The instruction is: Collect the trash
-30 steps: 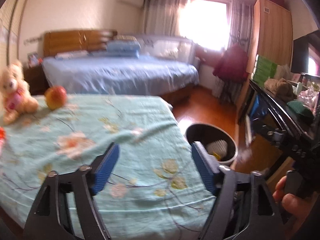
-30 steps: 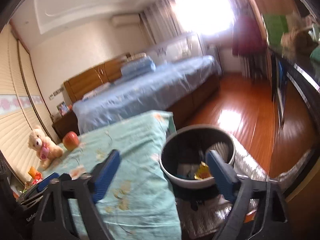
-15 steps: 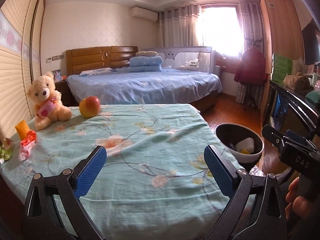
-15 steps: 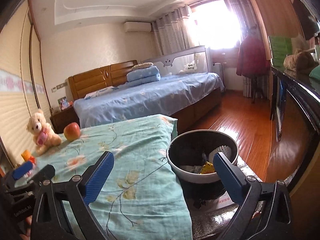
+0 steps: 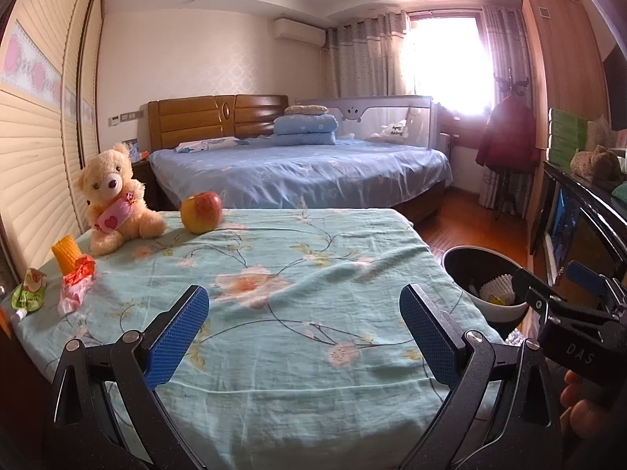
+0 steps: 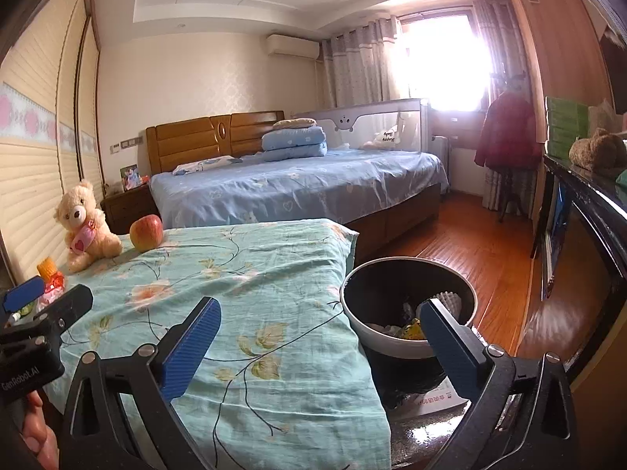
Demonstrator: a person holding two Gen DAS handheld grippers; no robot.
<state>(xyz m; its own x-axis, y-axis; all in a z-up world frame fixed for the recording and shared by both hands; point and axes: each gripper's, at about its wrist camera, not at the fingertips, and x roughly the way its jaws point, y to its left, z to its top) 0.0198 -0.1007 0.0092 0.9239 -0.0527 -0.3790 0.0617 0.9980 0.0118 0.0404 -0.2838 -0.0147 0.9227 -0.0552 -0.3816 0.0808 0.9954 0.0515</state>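
Note:
A red and white wrapper (image 5: 76, 284) and a green pouch (image 5: 28, 293) lie at the left edge of the table with the teal floral cloth (image 5: 274, 274), beside an orange corrugated piece (image 5: 66, 257). The black bin (image 6: 407, 305) stands right of the table and holds a white paper cup and yellow scrap; it also shows in the left wrist view (image 5: 484, 286). My left gripper (image 5: 303, 337) is open and empty above the table's near edge. My right gripper (image 6: 319, 348) is open and empty, between the table corner and the bin.
A teddy bear (image 5: 113, 199) and an apple (image 5: 201, 212) sit at the table's far left. A blue bed (image 5: 301, 172) lies behind. A dark cabinet (image 6: 580, 227) runs along the right, with wooden floor (image 6: 470, 243) between.
Both grippers have pulled back and levelled. The left view swung left, so the wrappers at the table's left edge came into sight. Both stayed open and empty.

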